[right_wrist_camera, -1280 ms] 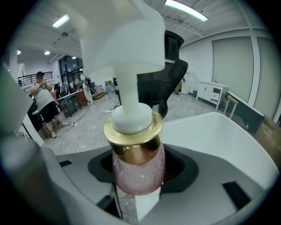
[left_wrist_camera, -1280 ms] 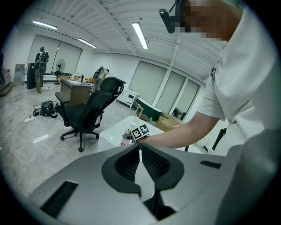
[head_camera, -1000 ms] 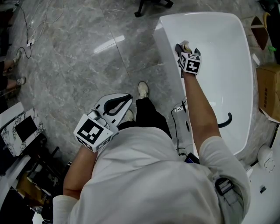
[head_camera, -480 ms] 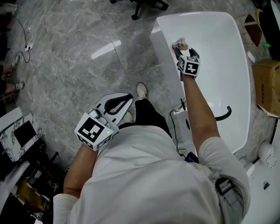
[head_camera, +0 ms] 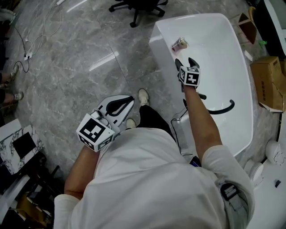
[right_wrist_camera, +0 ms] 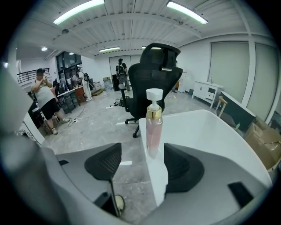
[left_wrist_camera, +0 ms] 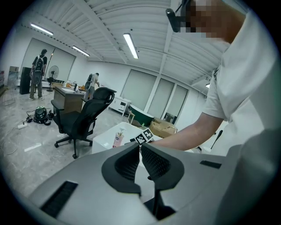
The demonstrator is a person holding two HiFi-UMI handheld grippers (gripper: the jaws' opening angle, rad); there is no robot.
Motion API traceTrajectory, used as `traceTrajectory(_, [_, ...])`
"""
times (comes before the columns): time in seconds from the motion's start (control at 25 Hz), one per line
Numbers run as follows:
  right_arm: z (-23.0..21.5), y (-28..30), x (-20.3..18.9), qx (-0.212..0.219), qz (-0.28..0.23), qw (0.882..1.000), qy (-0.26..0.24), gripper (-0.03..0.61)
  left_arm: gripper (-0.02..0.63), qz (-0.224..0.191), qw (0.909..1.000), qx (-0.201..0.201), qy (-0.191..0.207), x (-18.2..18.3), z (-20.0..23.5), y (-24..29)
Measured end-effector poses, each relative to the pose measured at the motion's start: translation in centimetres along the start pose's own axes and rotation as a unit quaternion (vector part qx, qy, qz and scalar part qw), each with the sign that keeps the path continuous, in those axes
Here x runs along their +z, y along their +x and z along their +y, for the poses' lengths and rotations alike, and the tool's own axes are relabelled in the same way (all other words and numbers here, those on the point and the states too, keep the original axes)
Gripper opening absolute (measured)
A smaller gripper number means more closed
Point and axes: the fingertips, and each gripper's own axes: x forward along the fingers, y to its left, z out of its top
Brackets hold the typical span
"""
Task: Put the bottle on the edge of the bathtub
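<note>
Head view, near to far: the person's white-shirted torso fills the lower frame. The left gripper (head_camera: 127,101) sits at 9 o'clock from the torso, over the grey marbled floor (head_camera: 67,67), well apart from the tub. The right gripper (head_camera: 185,62) is held at arm's length over the near wall of the white bathtub (head_camera: 161,44). The pink pump bottle (head_camera: 179,43) stands upright on the tub's edge at roughly 12 o'clock from the right gripper, near it but not touching. A black curved fitting (head_camera: 222,110) lies inside the tub at 5 o'clock from that gripper. A cardboard box (head_camera: 268,80) is at 3 o'clock beyond the tub, and an office chair base (head_camera: 138,6) is at 12 o'clock of the frame.

Left gripper view: the jaws of the left gripper (left_wrist_camera: 140,147) are pressed together at the tips, with nothing between them. Beyond them the bottle (left_wrist_camera: 117,137) stands on the tub, just left of the right gripper's marker cube (left_wrist_camera: 143,137). A black office chair (left_wrist_camera: 83,121) stands farther off at 10 o'clock.

Right gripper view: the jaws of the right gripper (right_wrist_camera: 142,149) are spread wide and closing. The tub's edge (right_wrist_camera: 156,176) runs between them, and neither pad touches anything. The bottle (right_wrist_camera: 153,127) stands free on that edge just past the jaw tips at 12 o'clock. The office chair (right_wrist_camera: 156,79) stands behind it.
</note>
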Motion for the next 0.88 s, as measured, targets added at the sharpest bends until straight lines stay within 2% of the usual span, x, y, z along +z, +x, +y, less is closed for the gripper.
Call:
traceTrajectory(0.4, [5.0,-8.1,-2.2,0.030,-0.021,0.999,0.000,0.219,0.028,-0.020,0.9995,-0.021,0.016,-1.2,-2.9,-3.1])
traceTrajectory(0.64, [9.2,-14.5,-3.7,0.056,-0.029,0.997,-0.044,0.106,0.028,-0.030,0.9991,-0.024,0.015,-3.0,-5.0,-6.0])
traceTrajectory(0.88, [12.8,-21.2,-4.9,0.082,-0.046,0.994,-0.053,0.030,0.028,-0.038,0.9990,-0.019,0.013,-5.5,-6.8,-8.9])
